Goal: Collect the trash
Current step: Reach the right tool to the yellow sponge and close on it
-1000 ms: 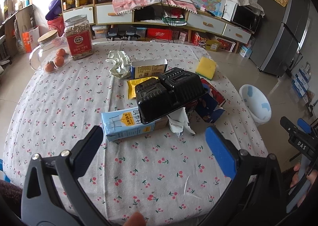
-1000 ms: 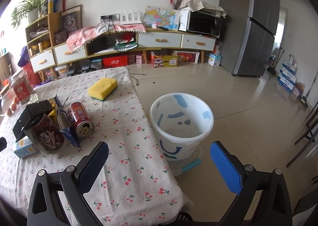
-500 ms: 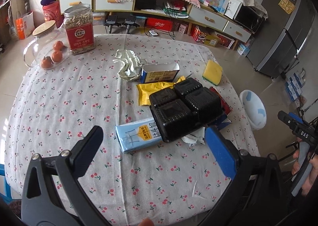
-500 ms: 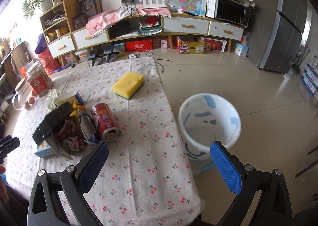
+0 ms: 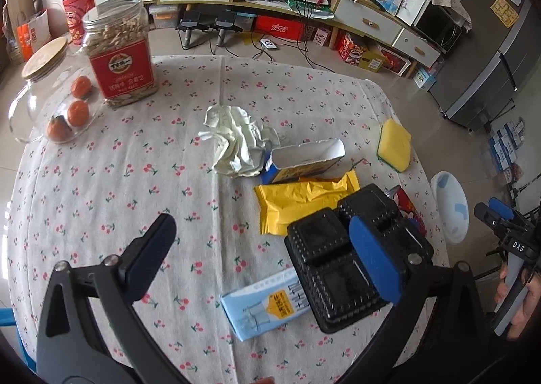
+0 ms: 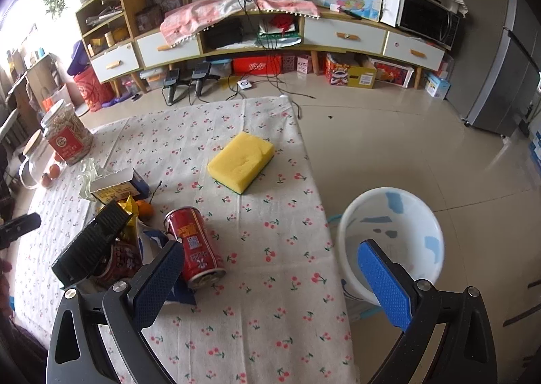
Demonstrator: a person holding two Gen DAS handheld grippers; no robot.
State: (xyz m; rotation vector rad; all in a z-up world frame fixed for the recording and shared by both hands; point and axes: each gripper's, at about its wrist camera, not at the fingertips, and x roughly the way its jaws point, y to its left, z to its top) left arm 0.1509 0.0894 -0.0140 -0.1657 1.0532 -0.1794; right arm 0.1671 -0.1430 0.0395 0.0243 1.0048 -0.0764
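Collection stage, no item yet taken: the left claw (image 5: 260, 248) hangs above the counter (image 5: 101, 181) with jaws spread wide and empty, and the right claw (image 6: 270, 272) is likewise spread and empty over the counter's near edge. Trash lies clustered at the counter's right half: black plastic tray (image 5: 351, 262) resting partly on a blue milk carton (image 5: 267, 306); yellow wrapper (image 5: 304, 201) at 12 o'clock of the tray; open small box (image 5: 304, 161) beyond it; crumpled white paper (image 5: 236, 140) touching that box at its 10 o'clock; red can (image 6: 194, 245) on its side at 3 o'clock of the tray in the right view. Receptacle: white bin (image 6: 392, 242) on the floor just beside the counter's right edge, at 3 o'clock of the pile. Advice, as judgement: take the topmost tray first by one rim wall, since it overlaps the carton and would drag it; the can, being round, likely rolls if nudged, so close across its body. Not trash, to be left: seed jar (image 5: 118, 52), glass jar of oranges (image 5: 50, 103), yellow sponge (image 6: 241, 161). Obstruction: crumpled packets wedged under the tray, contents unclear.
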